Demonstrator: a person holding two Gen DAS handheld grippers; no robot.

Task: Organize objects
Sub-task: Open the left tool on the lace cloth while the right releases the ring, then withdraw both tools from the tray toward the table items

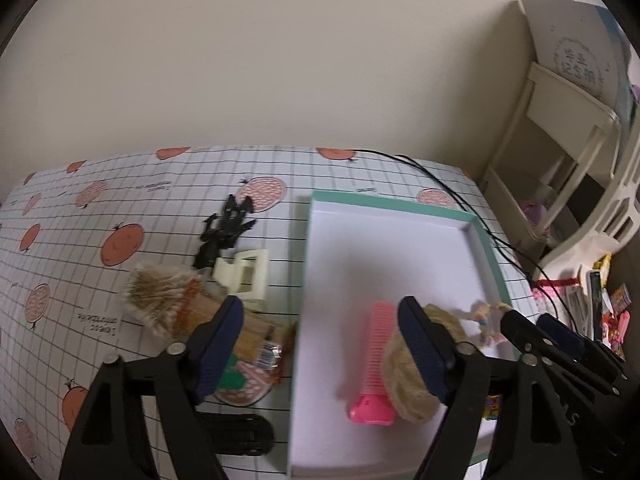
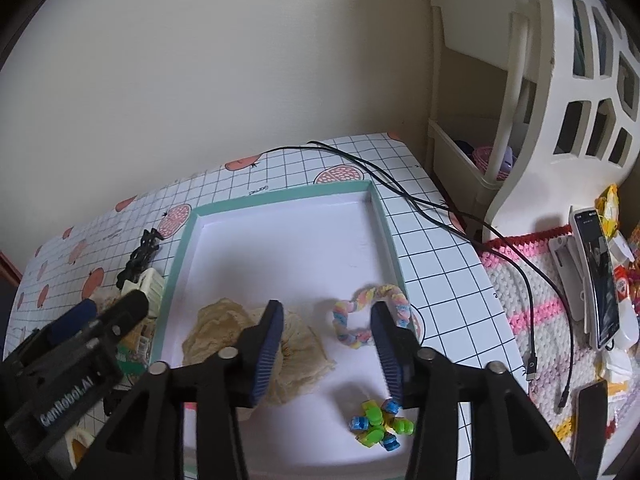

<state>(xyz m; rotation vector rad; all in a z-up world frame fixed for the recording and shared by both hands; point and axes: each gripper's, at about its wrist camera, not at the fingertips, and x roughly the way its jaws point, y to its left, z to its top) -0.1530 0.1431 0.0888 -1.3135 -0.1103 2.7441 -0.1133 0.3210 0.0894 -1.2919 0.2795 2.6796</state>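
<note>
A home: fruit-print tablecloth (image 1: 120,208), hair accessories, plastic storage rack (image 2: 500,80).

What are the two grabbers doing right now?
Left gripper: open, holding nothing.
Right gripper: open, holding nothing; braided loop lies just ahead.

Comb (image 1: 374,354), scrunchie (image 2: 256,344) and braided band (image 2: 372,314) lie in the tray (image 2: 280,200) (clips (image 1: 244,276) lie left, outside)

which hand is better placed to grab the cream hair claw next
Left. The left tool is open and hangs near the cream hair claw, outside the tray. The right tool is over the tray's far side.
</note>
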